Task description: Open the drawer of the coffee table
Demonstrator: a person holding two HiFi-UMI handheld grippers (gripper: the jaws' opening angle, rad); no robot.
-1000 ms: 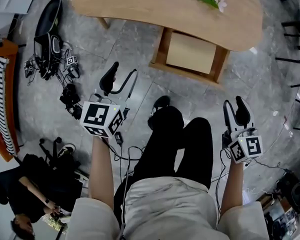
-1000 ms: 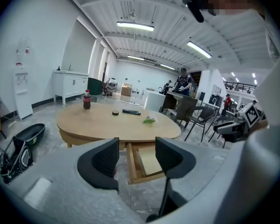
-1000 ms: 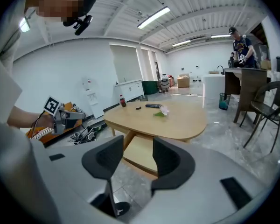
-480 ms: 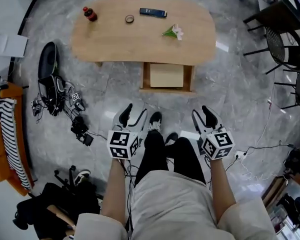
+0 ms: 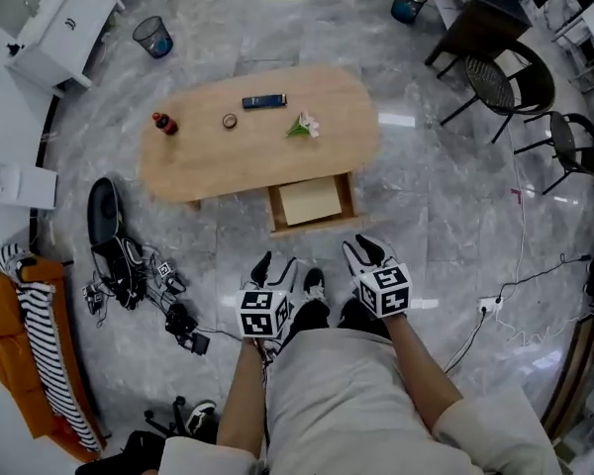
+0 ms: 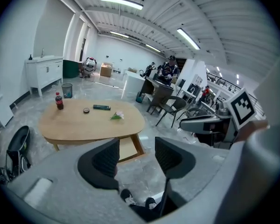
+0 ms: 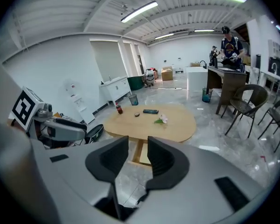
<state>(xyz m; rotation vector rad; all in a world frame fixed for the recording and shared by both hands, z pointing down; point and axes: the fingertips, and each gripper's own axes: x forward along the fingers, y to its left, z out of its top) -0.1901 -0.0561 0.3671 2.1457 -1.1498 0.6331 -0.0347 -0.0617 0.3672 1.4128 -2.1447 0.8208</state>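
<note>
Head view: before the worktop's open drawer, our left gripper gapes empty — right gripper just narrowing on nothing.

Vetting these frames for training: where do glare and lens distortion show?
Head view: white glare patches on the glossy floor right of the coffee table, otherwise evenly lit. Left gripper view: strong fisheye, black rounded corners, ceiling light blown out. Right gripper view: the same.

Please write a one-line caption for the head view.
Person stands back from the coffee table, its drawer pulled out; left gripper open and empty, right gripper empty, its jaws just closed partway.
</note>
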